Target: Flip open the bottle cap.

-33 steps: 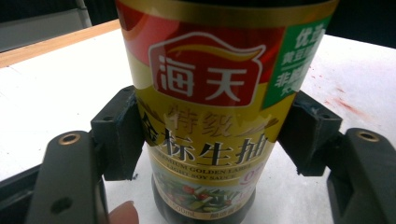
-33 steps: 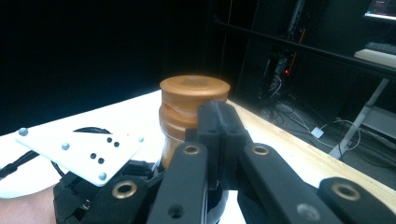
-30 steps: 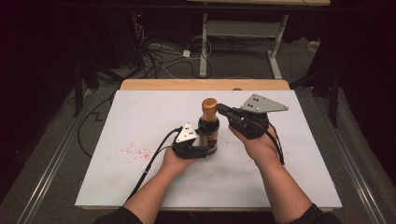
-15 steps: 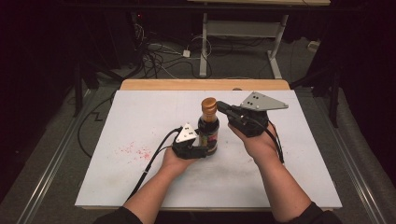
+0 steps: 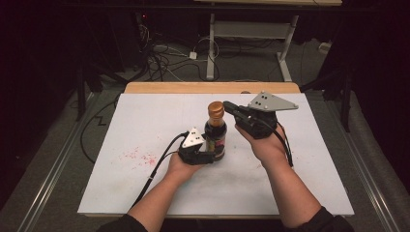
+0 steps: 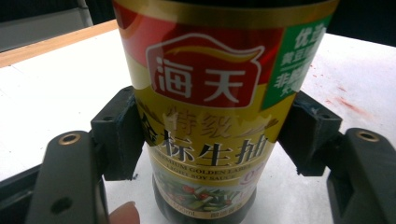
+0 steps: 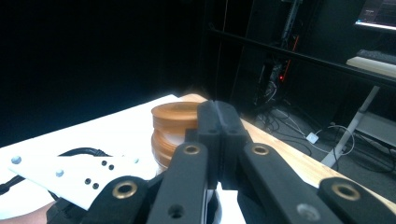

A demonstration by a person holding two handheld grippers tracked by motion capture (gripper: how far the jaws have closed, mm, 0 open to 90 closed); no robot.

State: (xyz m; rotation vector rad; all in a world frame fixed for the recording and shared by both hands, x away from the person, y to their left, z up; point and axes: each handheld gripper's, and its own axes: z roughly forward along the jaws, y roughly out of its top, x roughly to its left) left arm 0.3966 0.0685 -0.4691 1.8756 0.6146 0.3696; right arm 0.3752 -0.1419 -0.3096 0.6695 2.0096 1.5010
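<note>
Black tongs (image 5: 231, 110), grey triangular plates, dark sleeves.

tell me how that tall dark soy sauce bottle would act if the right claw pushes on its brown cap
The tall dark soy sauce bottle with a glossy label is narrow and upright, so a push high at its brown ribbed cap would probably tip it. The left claw, clamped low on the label, likely steadies it. The glossy label may be slippery.

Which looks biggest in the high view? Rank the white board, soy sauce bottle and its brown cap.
1. White board
2. Soy sauce bottle
3. Brown cap

No ties: each is plainly smaller than the one before.
</note>
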